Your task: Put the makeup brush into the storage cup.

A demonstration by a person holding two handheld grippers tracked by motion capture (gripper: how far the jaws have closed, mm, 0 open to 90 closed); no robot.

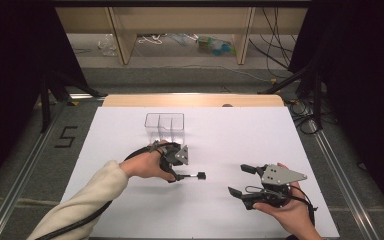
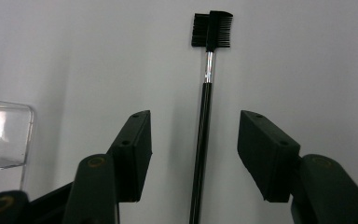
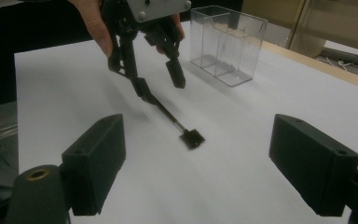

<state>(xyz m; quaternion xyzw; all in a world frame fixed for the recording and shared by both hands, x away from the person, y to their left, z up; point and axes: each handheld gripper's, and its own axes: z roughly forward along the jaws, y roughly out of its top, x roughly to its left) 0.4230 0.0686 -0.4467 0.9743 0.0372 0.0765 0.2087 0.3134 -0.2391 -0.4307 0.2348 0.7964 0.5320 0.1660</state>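
A black brow brush (image 1: 192, 176) with a comb-and-bristle head lies flat on the white table (image 1: 240, 130), just left of centre. My left gripper (image 1: 176, 170) points down over its handle. In the left gripper view the thin handle (image 2: 204, 121) runs up between the two pads (image 2: 133, 149), with a gap on each side, so the left gripper (image 2: 195, 149) is open around it. The right gripper view shows the brush (image 3: 170, 119) under the left gripper (image 3: 161, 86). My right gripper (image 1: 238, 180) rests at the front right, open with nothing between its fingers.
A clear plastic box (image 1: 164, 125) with inner dividers stands on the table just behind my left hand; its corner (image 2: 4, 135) shows in the left gripper view. The table's wooden far edge (image 1: 192, 100) lies beyond it. Cables and shelving sit on the floor behind.
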